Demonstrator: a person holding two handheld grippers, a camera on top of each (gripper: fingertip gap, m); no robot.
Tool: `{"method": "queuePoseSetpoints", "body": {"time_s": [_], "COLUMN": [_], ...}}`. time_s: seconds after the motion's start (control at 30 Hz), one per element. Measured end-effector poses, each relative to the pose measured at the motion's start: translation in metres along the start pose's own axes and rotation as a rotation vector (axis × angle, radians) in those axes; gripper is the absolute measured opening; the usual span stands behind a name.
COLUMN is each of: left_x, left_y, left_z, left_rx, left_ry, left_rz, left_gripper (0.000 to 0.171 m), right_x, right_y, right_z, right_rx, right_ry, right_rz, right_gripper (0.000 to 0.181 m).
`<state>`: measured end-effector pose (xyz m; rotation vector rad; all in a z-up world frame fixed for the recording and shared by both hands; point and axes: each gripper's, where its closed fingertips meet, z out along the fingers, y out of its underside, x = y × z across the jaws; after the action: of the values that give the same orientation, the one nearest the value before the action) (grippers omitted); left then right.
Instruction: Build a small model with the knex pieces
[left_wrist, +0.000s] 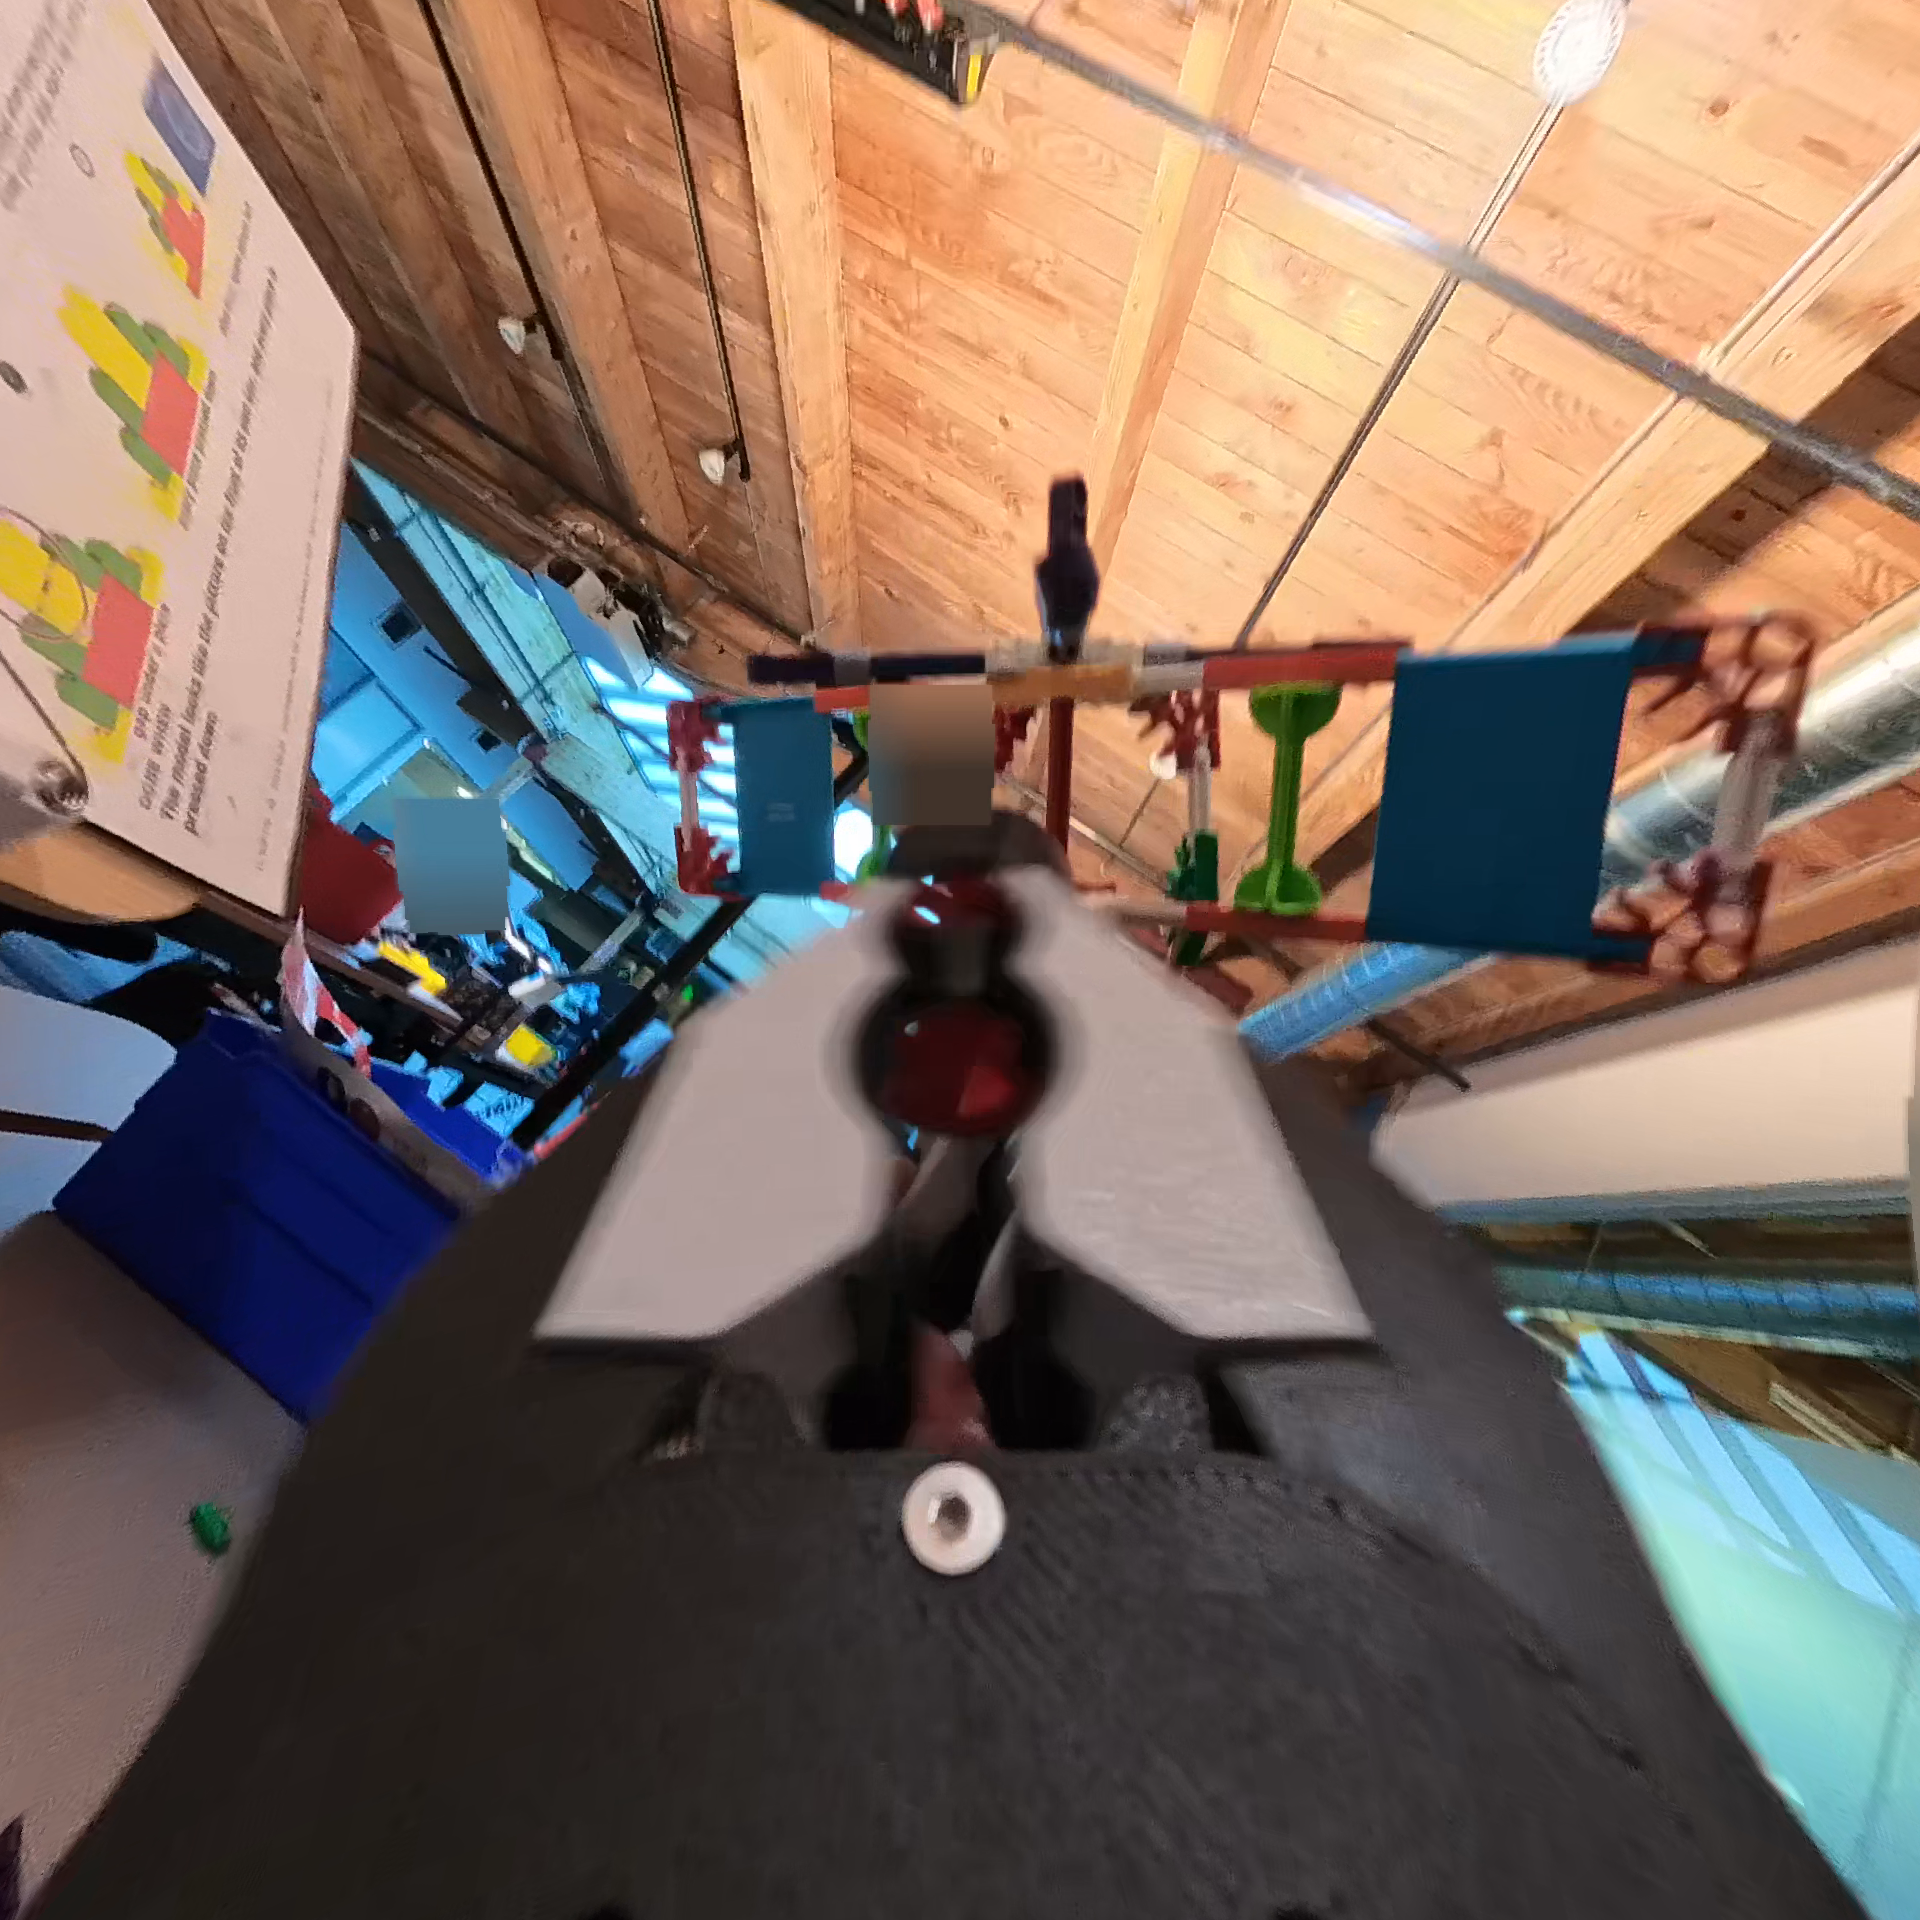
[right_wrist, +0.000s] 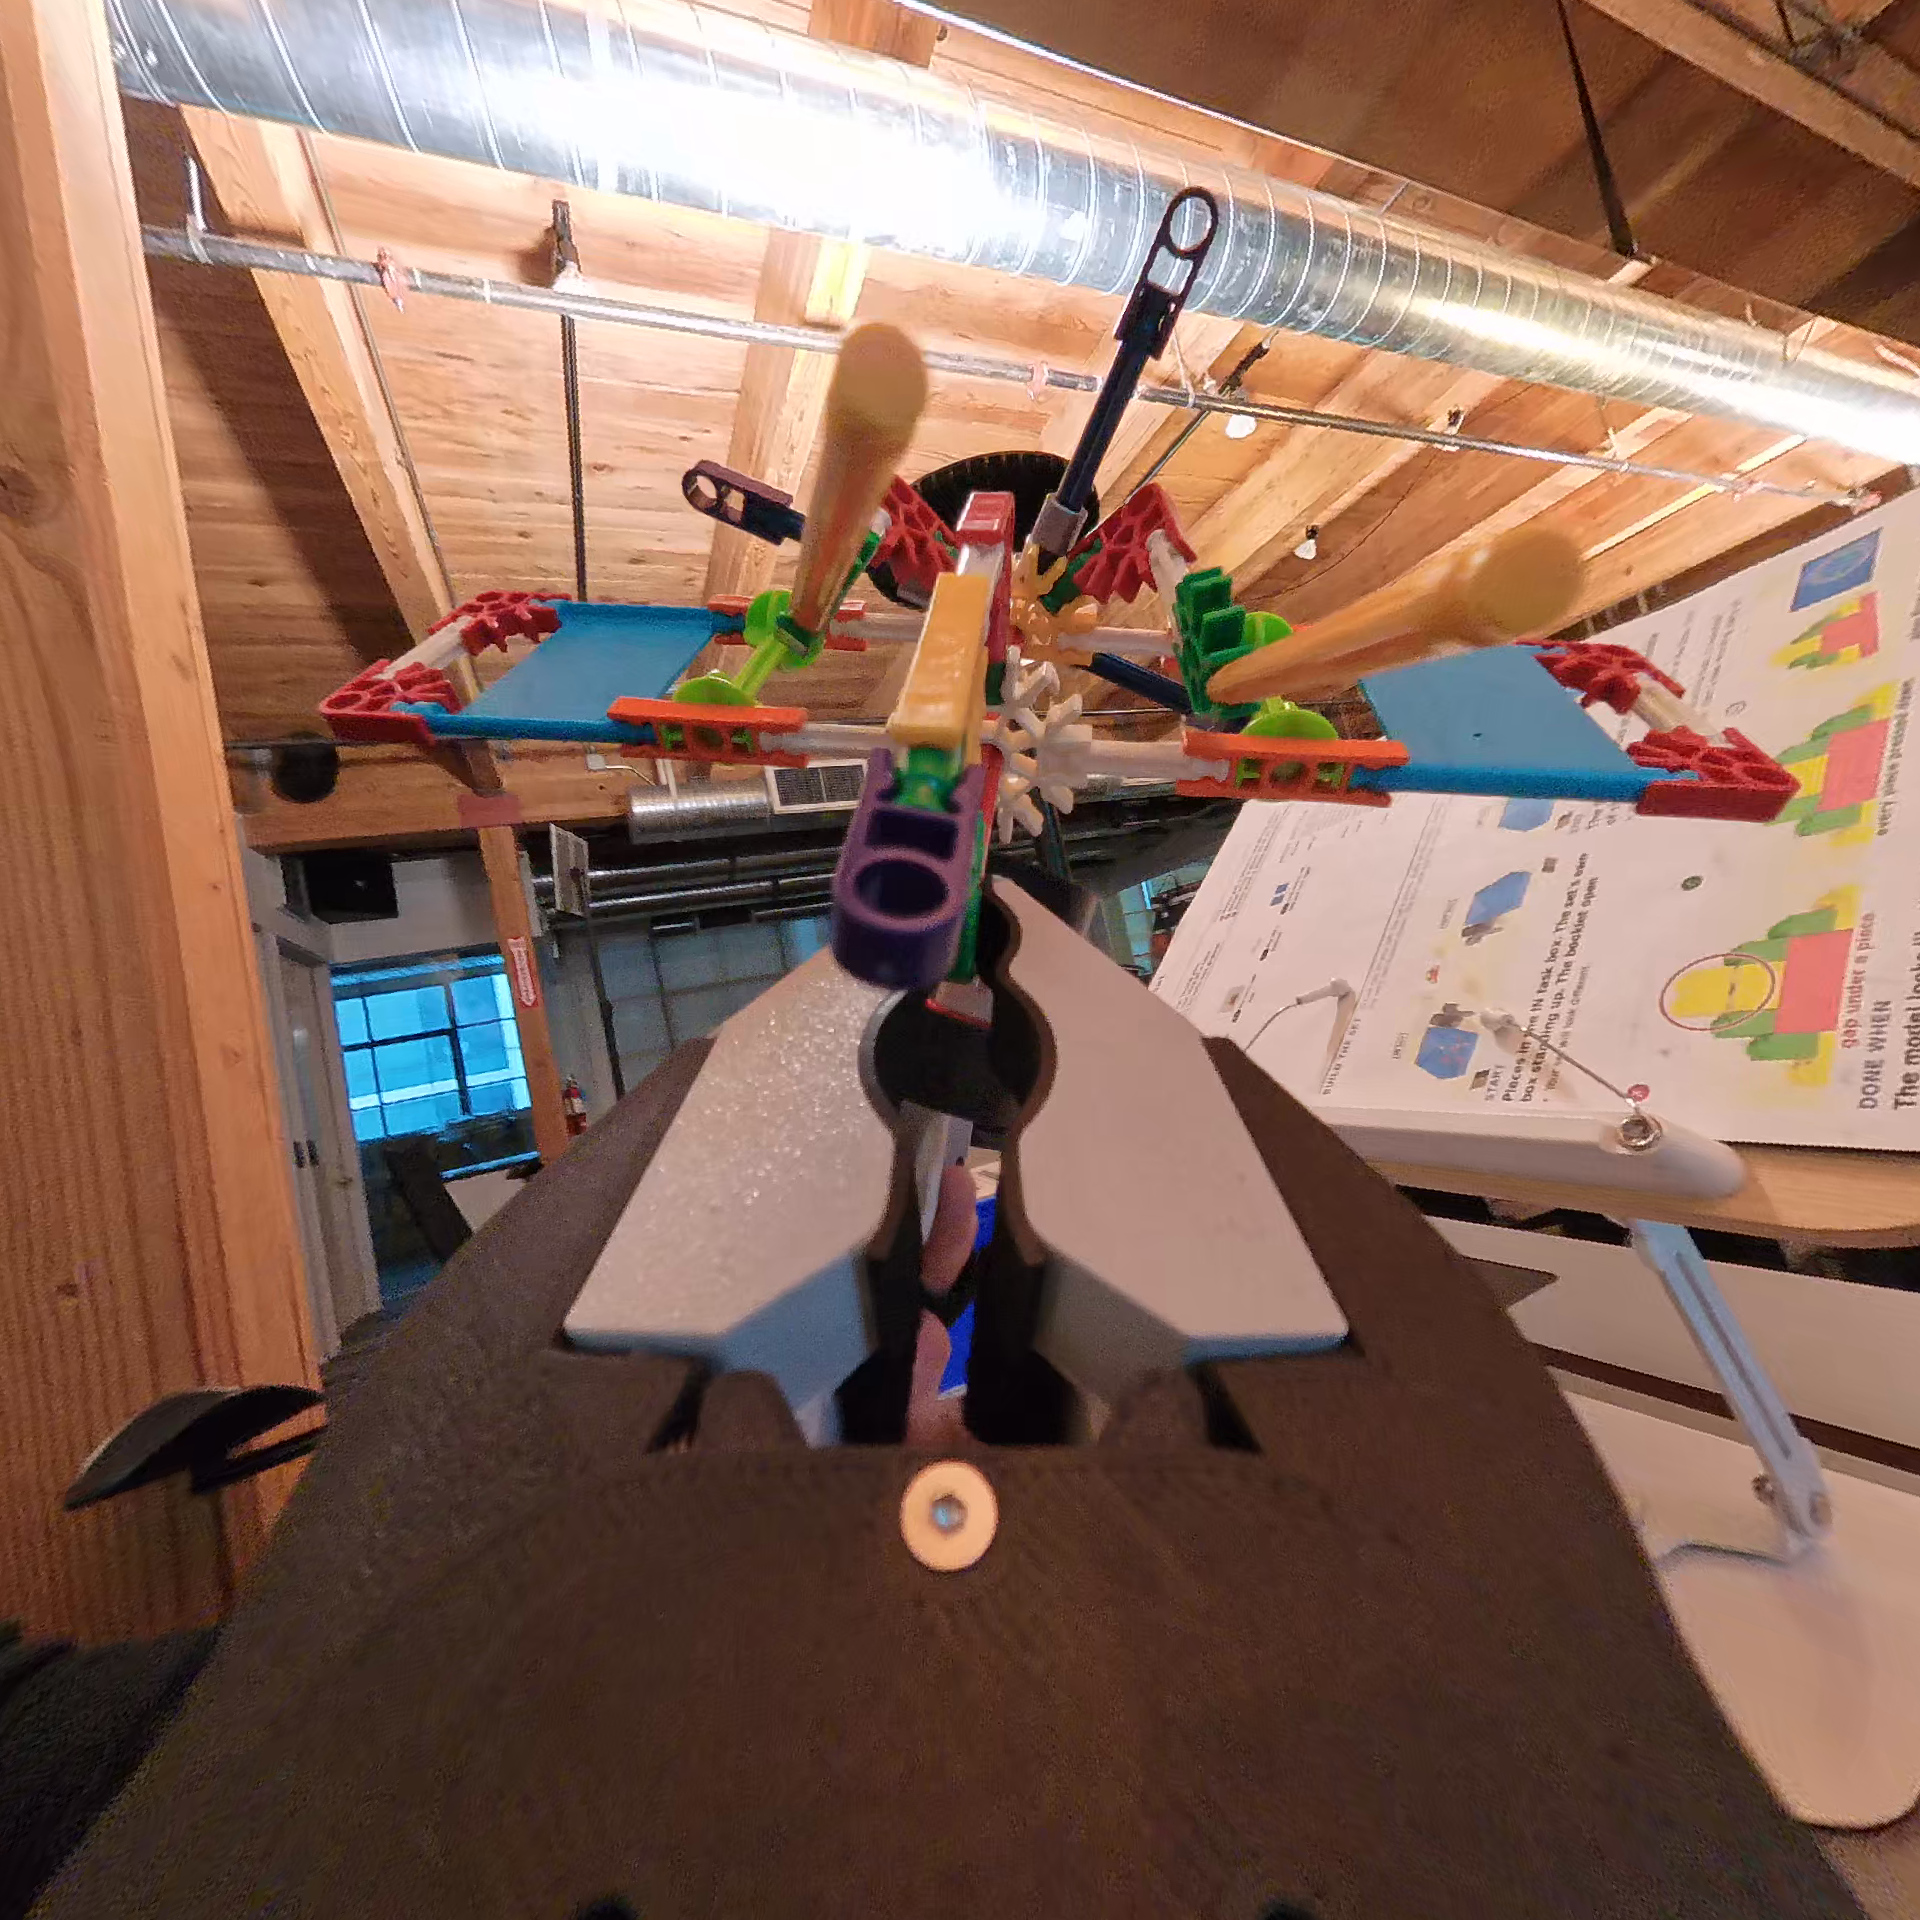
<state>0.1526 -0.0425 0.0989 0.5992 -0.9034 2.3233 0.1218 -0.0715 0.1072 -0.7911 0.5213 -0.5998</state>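
Both grippers hold one toy plane aloft: the left gripper (left_wrist: 961, 935) clamps its red wheel (left_wrist: 961, 1070), the right gripper (right_wrist: 971, 956) clamps its tail, purple connector (right_wrist: 902, 902) just beside the fingertips.

Overhead runs a ceiling of warm wooden planks (left_wrist: 1039, 260) carried on heavy timber beams (right_wrist: 94, 727), one of them filling the left edge of the right wrist view. A shiny spiral-ribbed metal duct (right_wrist: 831, 135) crosses the top of that view, a thin pipe (right_wrist: 727, 322) hanging just below it. At lower left there, a gridded window (right_wrist: 416, 1049) glows blue. A white instruction board (right_wrist: 1662, 883) with coloured block pictures stands tilted at the right. In the left wrist view a blue bin (left_wrist: 249, 1195) sits at lower left.
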Motion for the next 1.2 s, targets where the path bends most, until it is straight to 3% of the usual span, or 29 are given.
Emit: {"method": "queuePoseSetpoints", "body": {"time_s": [0.03, 0.33, 0.47, 0.6, 0.7, 0.83, 0.93, 1.03, 1.1, 1.2], "left_x": [0.0, 0.001, -0.018, -0.047, -0.049, -0.045, -0.052, -0.078, -0.081, -0.091], "left_y": [-0.005, 0.012, 0.024, 0.042, 0.07, 0.111, 0.144, 0.153, 0.162, 0.161], "left_z": [-0.001, -0.002, -0.01, -0.036, -0.071, -0.112, -0.14, -0.16, -0.163, -0.158], "left_rx": [0.024, -0.073, -0.247, -0.539, -0.817, -1.118, -1.312, -1.463, -1.477, -1.454], "left_ry": [-0.003, 0.013, -0.071, -0.18, -0.141, -0.05, 0.057, 0.042, 0.039, -0.031], "left_rz": [0.002, 0.116, 0.264, 0.436, 0.56, 0.82, 1.041, 1.29, 1.219, 1.178], "left_gripper": [0.0, 0.0, 0.0, 0.006, 0.029, 0.073, 0.077, 0.069, 0.053, 0.046], "right_x": [0.001, 0.0, 0.003, 0.014, 0.017, 0.023, 0.028, 0.028, 0.028, 0.028], "right_y": [0.0, 0.02, 0.021, 0.017, 0.015, 0.016, 0.02, 0.022, 0.025, 0.03], "right_z": [-0.001, 0.003, -0.004, -0.013, -0.02, -0.027, -0.03, -0.032, -0.033, -0.033], "right_rx": [0.003, -0.079, -0.121, -0.158, -0.171, -0.188, -0.212, -0.226, -0.24, -0.258], "right_ry": [-0.005, -0.03, -0.049, -0.042, -0.043, -0.035, -0.024, -0.022, -0.025, -0.029], "right_rz": [0.015, 0.05, 0.062, 0.053, 0.041, 0.051, 0.048, 0.049, 0.05, 0.059], "right_gripper": [0.001, 0.001, 0.001, 0.001, 0.002, 0.002, 0.002, 0.002, 0.002, 0.002]}}
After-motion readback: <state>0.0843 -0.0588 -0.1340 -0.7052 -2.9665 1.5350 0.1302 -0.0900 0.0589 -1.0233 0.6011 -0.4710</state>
